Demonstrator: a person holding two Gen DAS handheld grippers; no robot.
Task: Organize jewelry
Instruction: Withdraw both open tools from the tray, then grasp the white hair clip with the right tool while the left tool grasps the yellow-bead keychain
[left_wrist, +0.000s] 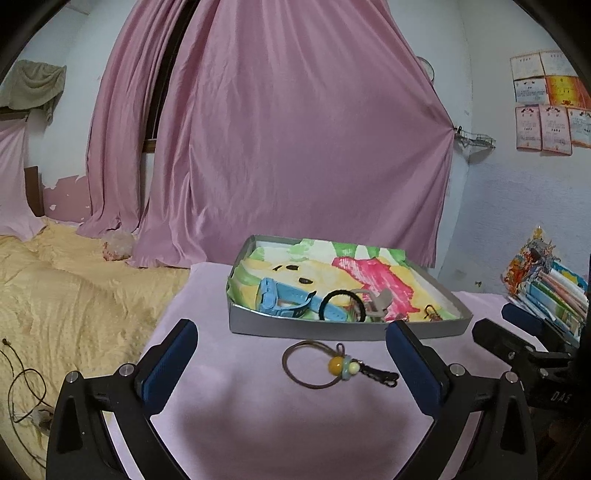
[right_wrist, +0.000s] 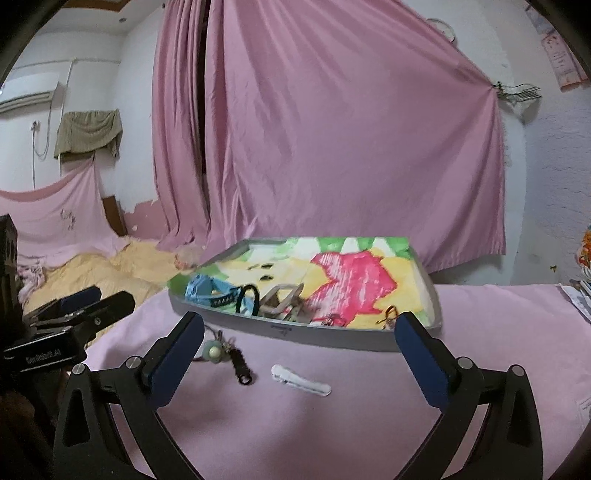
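Both grippers are hovering wide open and empty over the pink tablecloth (left_wrist: 229, 406), the left gripper (left_wrist: 291, 347) framing a brown hair tie (left_wrist: 314, 365) with a yellow bead charm lying just in front of the grey tray (left_wrist: 332, 328), the right gripper (right_wrist: 299, 332) facing a white hair clip (right_wrist: 301, 380). The tie is looking light and limp, likely best pinched at the bead cluster or across its cord, its black dangle trailing rightward. The clip, seemingly stiff and slim, is lying with its long axis running left to right, favouring a pinch across its width.
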